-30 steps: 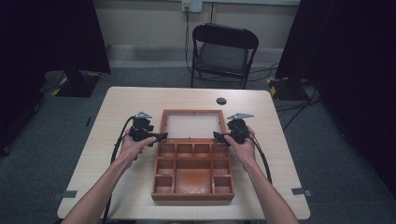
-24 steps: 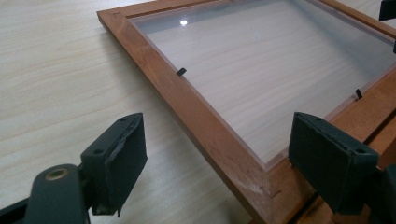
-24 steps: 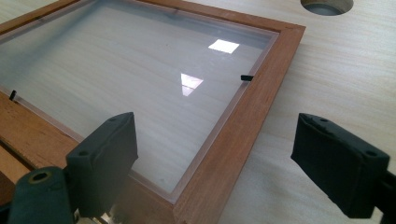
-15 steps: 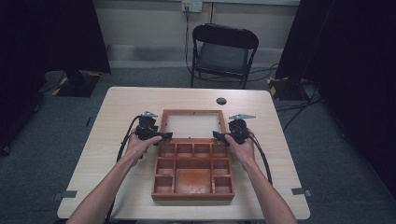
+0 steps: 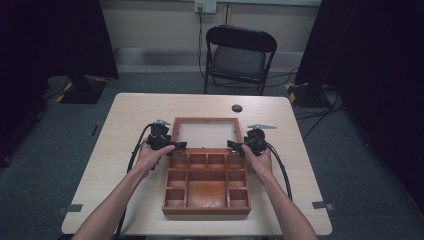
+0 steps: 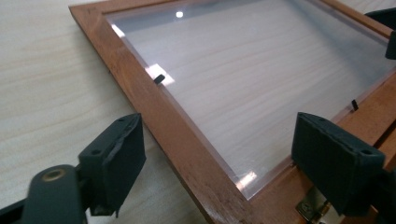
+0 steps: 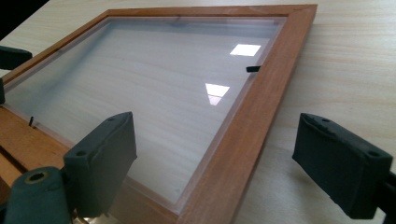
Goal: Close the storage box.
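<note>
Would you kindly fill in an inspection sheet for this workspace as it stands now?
Surface: light wooden table, bare around the box.
Job's things: reddish-brown wooden compartment box, compartments look empty; its clear-panelled hinged lid lies open flat on the table.
Clutter: small dark round object near the far edge.
Grippers: left gripper and right gripper both open, each straddling a side rail of the lid frame near the hinge end.
Cables: black cables trail from each gripper toward the person.
Surroundings: black folding chair, dark curtains, grey carpet.
</note>
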